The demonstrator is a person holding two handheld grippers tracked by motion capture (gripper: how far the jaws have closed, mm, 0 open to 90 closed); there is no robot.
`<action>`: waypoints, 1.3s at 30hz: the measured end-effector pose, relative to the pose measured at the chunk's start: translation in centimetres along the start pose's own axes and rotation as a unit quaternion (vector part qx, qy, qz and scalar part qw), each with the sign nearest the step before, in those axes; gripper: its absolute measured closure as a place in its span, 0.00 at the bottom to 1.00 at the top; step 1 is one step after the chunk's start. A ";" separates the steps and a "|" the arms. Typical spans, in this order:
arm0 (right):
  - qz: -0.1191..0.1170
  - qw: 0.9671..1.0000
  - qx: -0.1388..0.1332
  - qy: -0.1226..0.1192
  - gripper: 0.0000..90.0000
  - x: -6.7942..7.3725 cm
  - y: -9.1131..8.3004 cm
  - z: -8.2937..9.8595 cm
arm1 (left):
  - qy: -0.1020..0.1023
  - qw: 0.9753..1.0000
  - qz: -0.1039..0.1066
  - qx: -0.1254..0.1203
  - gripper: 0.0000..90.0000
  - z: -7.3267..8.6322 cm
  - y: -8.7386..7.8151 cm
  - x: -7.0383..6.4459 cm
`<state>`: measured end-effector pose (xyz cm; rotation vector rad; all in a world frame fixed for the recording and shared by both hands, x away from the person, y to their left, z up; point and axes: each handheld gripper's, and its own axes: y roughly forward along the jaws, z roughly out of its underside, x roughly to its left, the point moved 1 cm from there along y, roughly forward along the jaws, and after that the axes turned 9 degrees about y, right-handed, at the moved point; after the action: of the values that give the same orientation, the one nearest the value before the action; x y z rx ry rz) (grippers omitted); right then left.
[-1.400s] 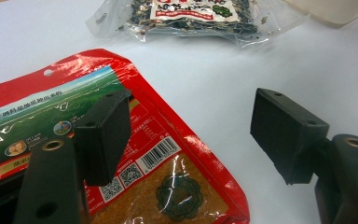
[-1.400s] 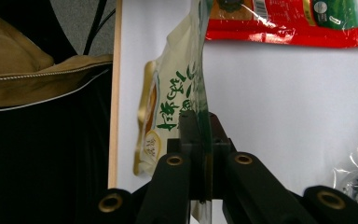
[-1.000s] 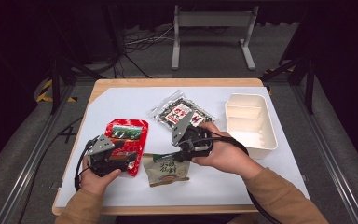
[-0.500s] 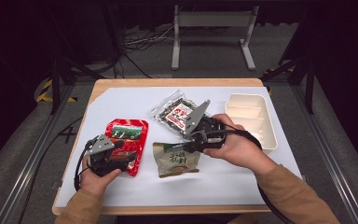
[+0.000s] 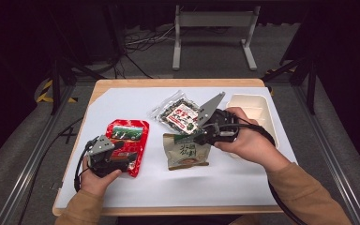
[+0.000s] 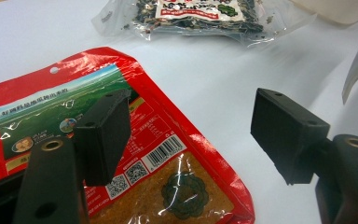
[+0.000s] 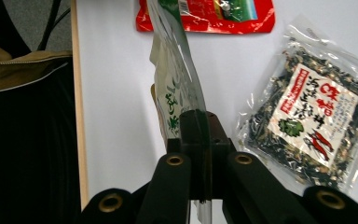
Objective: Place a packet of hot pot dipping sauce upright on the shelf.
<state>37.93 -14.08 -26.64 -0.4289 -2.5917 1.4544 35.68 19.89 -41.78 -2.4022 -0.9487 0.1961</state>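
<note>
From the high view, the right gripper (image 5: 198,137) meets the top edge of the green packet (image 5: 185,151) near the table's middle, but the grip itself is hard to read there. The right gripper view settles it: both jaws are clenched on the packet's thin edge, and the clear bag (image 7: 307,112) lies just beside. The left gripper (image 6: 191,135) stands released above the red packet (image 6: 121,154), one jaw over it, the other over bare white table (image 6: 223,88)
</note>
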 end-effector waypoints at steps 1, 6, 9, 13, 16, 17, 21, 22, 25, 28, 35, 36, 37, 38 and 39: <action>0.004 1.000 -0.002 0.001 0.99 -0.2 -0.4 0.1 | 0.000 1.000 0.000 0.000 0.32 0.0 0.0 0.0; 0.017 1.000 -0.007 0.008 0.99 -0.6 -1.3 0.3 | -0.001 1.000 -0.001 0.000 0.32 0.0 0.0 0.0; 0.027 1.000 -0.007 0.008 0.99 -0.7 -1.9 0.4 | -0.001 1.000 -0.001 0.000 0.32 0.1 0.0 0.1; 0.036 0.999 -0.008 0.010 0.99 -0.9 -2.8 0.5 | -0.002 1.000 -0.003 0.001 0.32 0.1 0.0 0.2; 0.045 0.999 -0.018 0.014 0.99 -1.3 -3.9 0.7 | -0.003 1.000 -0.005 0.001 0.32 0.1 0.0 0.2; 0.048 0.999 -0.020 0.017 0.99 -1.4 -4.1 0.8 | -0.004 1.000 -0.005 0.001 0.32 0.1 0.0 0.2; 0.060 0.997 -0.031 0.023 0.99 -2.2 -5.4 1.1 | -0.004 1.000 -0.006 0.003 0.31 0.2 0.1 0.2; 0.065 0.997 -0.034 0.025 0.99 -2.3 -5.7 1.2 | -0.004 1.000 -0.006 0.003 0.31 0.2 0.1 0.2; 0.071 0.996 -0.036 0.029 0.99 -2.6 -6.3 1.4 | -0.005 1.000 -0.006 0.003 0.31 0.2 0.0 0.2; 0.081 0.995 -0.037 0.035 0.99 -3.2 -7.1 1.7 | -0.006 1.000 -0.006 0.003 0.31 0.2 0.1 0.3; 0.094 0.993 -0.046 0.048 0.99 -4.2 -8.2 2.5 | -0.005 1.000 -0.008 0.004 0.31 0.2 0.1 0.2; 0.096 0.993 -0.048 0.049 0.99 -4.3 -8.3 2.6 | -0.004 1.000 -0.010 0.005 0.31 0.2 0.2 0.3; 0.094 0.993 -0.049 0.051 0.99 -4.5 -8.4 2.7 | -0.003 1.000 -0.009 0.006 0.31 0.2 0.1 0.3; 0.096 0.993 -0.052 0.051 0.99 -4.6 -8.5 2.9 | -0.003 1.000 -0.010 0.006 0.31 0.2 0.1 0.3; 0.099 0.992 -0.053 0.051 0.99 -4.8 -8.7 3.0 | -0.005 1.000 -0.007 0.007 0.31 0.2 0.1 0.2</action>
<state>40.21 -22.28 -20.72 -0.7745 -2.6142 1.3142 35.85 20.04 -42.00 -2.3831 -0.9654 0.2077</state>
